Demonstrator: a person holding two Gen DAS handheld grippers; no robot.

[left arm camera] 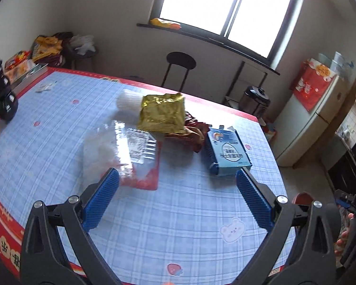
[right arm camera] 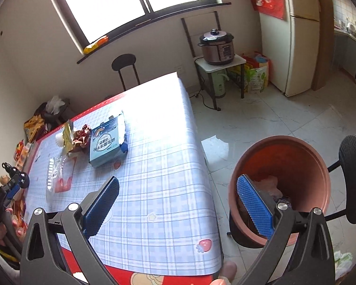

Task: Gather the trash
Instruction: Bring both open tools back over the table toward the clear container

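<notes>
On the blue checked tablecloth (left arm camera: 168, 213) lies a heap of trash: a gold foil packet (left arm camera: 162, 114), a red crumpled wrapper (left arm camera: 192, 134), a blue carton (left arm camera: 227, 152) and a clear plastic tray (left arm camera: 128, 147) on a red-edged bag. My left gripper (left arm camera: 176, 178) hovers open just in front of them, empty. My right gripper (right arm camera: 178, 187) is open and empty at the table's right edge, its right finger over a brown bin (right arm camera: 282, 166) on the floor holding some trash. The blue carton (right arm camera: 106, 142) and clear tray (right arm camera: 57, 171) lie to its left.
A black gourd-shaped bottle (left arm camera: 4, 95) stands at the table's left edge near a metal box (left arm camera: 28, 76). Black stools (left arm camera: 180, 64) (right arm camera: 351, 175), a pressure cooker (right arm camera: 217, 47) on a small stand and a fridge (right arm camera: 296, 35) surround the table. A hand (right arm camera: 2, 228) holds the other gripper at left.
</notes>
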